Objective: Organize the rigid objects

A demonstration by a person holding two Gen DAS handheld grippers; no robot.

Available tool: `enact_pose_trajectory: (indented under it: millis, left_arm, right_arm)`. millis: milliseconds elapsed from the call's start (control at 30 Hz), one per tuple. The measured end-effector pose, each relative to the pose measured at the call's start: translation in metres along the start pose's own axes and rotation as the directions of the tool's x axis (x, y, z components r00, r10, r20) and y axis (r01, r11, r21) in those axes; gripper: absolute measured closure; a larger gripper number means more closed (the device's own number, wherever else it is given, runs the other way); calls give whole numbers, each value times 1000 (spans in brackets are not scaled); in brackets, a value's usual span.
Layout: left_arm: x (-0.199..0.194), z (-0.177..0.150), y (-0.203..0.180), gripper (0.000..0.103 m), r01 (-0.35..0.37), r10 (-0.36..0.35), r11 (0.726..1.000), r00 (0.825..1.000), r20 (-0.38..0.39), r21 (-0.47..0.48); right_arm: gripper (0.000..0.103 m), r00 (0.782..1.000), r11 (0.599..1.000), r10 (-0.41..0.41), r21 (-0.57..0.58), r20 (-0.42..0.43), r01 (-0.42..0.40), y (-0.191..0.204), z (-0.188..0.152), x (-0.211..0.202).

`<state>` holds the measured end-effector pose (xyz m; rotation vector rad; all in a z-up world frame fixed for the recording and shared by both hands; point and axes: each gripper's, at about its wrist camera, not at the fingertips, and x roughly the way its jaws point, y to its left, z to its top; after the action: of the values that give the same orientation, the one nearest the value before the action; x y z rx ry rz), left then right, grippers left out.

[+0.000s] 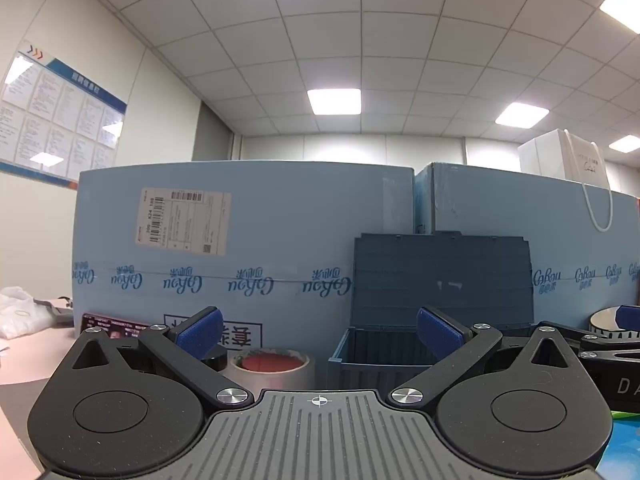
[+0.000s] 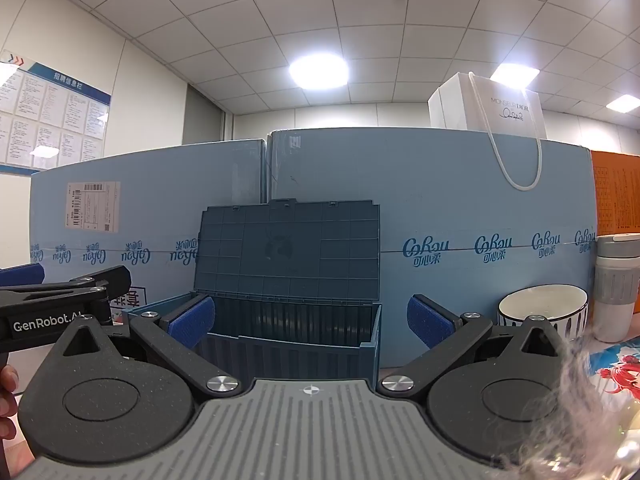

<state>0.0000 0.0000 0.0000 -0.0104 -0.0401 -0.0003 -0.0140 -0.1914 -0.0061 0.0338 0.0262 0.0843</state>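
A dark blue plastic storage box (image 2: 296, 346) stands with its ribbed lid (image 2: 288, 248) raised against the cartons. My right gripper (image 2: 310, 322) is open and level just in front of it, with nothing between its blue pads (image 2: 192, 320). In the left wrist view the box (image 1: 380, 360) is ahead to the right, and a silver tape roll (image 1: 272, 366) with a red core sits just beyond my open, empty left gripper (image 1: 319, 334). A white bowl (image 2: 544, 312) with dark stripes and a grey and white tumbler (image 2: 616, 288) stand right of the box.
Tall light blue cartons (image 1: 248, 240) wall off the back, a white paper bag (image 2: 488, 108) on top, an orange box (image 2: 616, 192) at right. A white plastic bag (image 1: 16, 312) lies far left. A fuzzy tuft (image 2: 580, 400) and a colourful mat (image 2: 616, 364) sit at near right.
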Motion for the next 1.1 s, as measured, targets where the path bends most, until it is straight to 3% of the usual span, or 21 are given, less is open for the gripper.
enact_pose_trajectory:
  millis: [1100]
  left_arm:
    - [1, -2, 4, 0, -2, 2, 1000, 1000, -5, -5]
  right_arm:
    - [0, 1000, 1000, 0, 2, -2, 0, 0, 1, 0]
